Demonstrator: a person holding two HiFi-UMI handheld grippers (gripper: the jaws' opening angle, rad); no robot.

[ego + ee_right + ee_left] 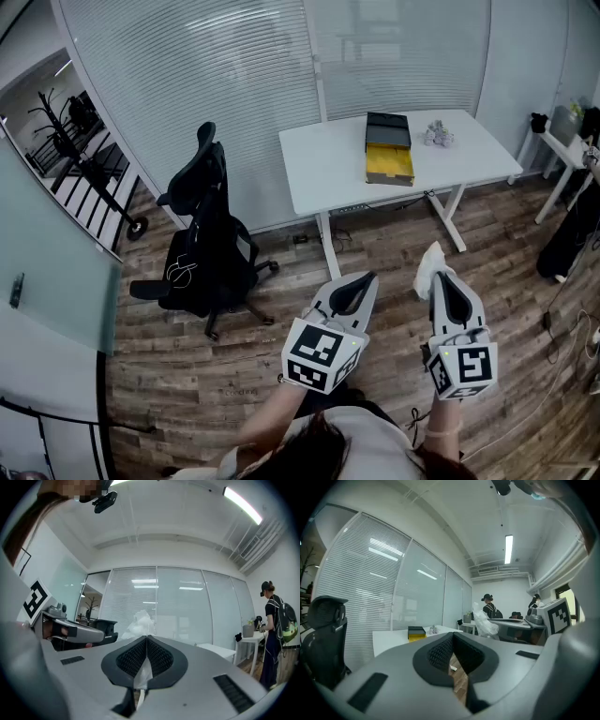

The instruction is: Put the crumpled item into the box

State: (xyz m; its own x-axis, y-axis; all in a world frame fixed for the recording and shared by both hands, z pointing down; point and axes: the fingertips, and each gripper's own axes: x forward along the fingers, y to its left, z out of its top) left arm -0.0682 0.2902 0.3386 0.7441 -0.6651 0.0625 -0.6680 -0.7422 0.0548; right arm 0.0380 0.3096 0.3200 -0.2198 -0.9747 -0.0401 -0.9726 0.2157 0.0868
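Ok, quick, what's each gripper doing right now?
Left gripper: closed, nothing in it.
Right gripper: closed on the crumpled white item.

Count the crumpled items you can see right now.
1 for certain: the crumpled white item, clamped in the right gripper. A pale clump beside the box on the white table may be another; too small to tell.

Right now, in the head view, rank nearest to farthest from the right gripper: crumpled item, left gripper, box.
1. crumpled item, clamped in the right gripper's jaws.
2. left gripper, alongside on the left.
3. box, on the table ahead.
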